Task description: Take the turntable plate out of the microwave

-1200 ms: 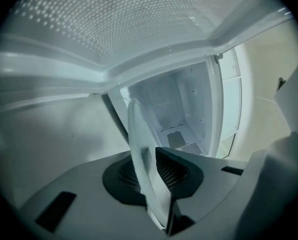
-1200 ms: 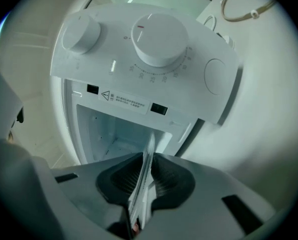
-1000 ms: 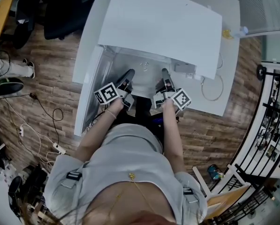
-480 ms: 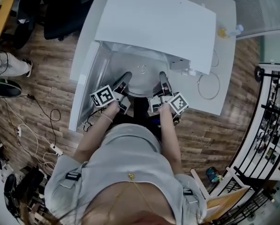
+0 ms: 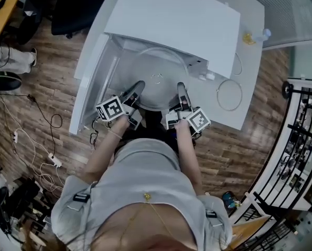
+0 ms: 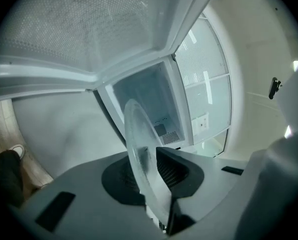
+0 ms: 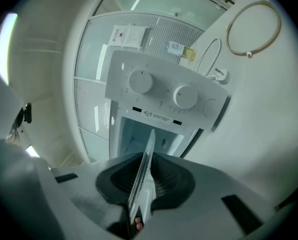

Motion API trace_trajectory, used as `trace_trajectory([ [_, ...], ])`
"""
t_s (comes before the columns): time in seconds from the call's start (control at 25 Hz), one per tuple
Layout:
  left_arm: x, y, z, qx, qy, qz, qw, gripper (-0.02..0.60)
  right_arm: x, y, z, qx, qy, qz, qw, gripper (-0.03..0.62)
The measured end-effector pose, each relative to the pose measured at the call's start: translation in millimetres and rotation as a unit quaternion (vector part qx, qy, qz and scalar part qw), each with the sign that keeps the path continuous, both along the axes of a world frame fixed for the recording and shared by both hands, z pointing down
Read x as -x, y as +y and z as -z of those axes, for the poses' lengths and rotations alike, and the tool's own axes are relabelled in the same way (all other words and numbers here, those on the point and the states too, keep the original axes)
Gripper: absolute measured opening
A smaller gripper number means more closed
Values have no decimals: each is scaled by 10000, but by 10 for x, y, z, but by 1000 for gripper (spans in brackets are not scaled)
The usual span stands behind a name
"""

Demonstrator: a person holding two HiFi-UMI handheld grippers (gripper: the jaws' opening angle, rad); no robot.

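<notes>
Floor and table, head view: wood floor all round; a white table (image 5: 252,82) carries the microwave (image 5: 176,20), its door (image 5: 90,80) swung open toward the picture's left.
Plate, head view: the glass plate (image 5: 157,72) lies flat in front of the oven's mouth. Its far rim sits close under the front edge of the oven's top; whether it has cleared the mouth I cannot tell.
Left gripper, head view: the left gripper (image 5: 136,89) is at the plate's near rim, on the left side.
Right gripper, head view: the right gripper (image 5: 181,89) is at the near rim on the right side, level with the other, so neither hand is nearer.
Ring, head view: a thin ring (image 5: 230,94) lies on the table to the right, well apart from the plate.
Left gripper view: jaws narrow, pads pressed on the plate (image 6: 139,144), which runs straight ahead, edge-on, toward the open cavity (image 6: 153,101).
Right gripper view: jaws narrow, clamped on the plate's rim (image 7: 144,179); the knobs (image 7: 140,82) stand above the cavity ahead.
Coming move: the plate stretches away from both grippers toward the oven, so it likely calls for an even pull back toward the person, both hands level.
</notes>
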State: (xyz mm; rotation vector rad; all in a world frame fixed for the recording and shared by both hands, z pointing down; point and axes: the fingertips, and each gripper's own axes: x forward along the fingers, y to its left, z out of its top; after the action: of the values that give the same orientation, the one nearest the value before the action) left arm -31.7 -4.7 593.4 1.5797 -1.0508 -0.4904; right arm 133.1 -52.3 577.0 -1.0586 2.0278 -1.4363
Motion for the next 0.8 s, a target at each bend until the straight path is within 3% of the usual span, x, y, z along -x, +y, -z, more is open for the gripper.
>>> trace_trajectory([
  [0.2, -9, 116, 161, -147, -5, -116, 9998, 86, -16, 146, 132, 7, -34, -82, 10000, 55],
  [0.8, -16, 394, 467, -425, 24, -1149, 9925, 89, -51, 740, 465, -278, 39, -1032, 9943, 55],
])
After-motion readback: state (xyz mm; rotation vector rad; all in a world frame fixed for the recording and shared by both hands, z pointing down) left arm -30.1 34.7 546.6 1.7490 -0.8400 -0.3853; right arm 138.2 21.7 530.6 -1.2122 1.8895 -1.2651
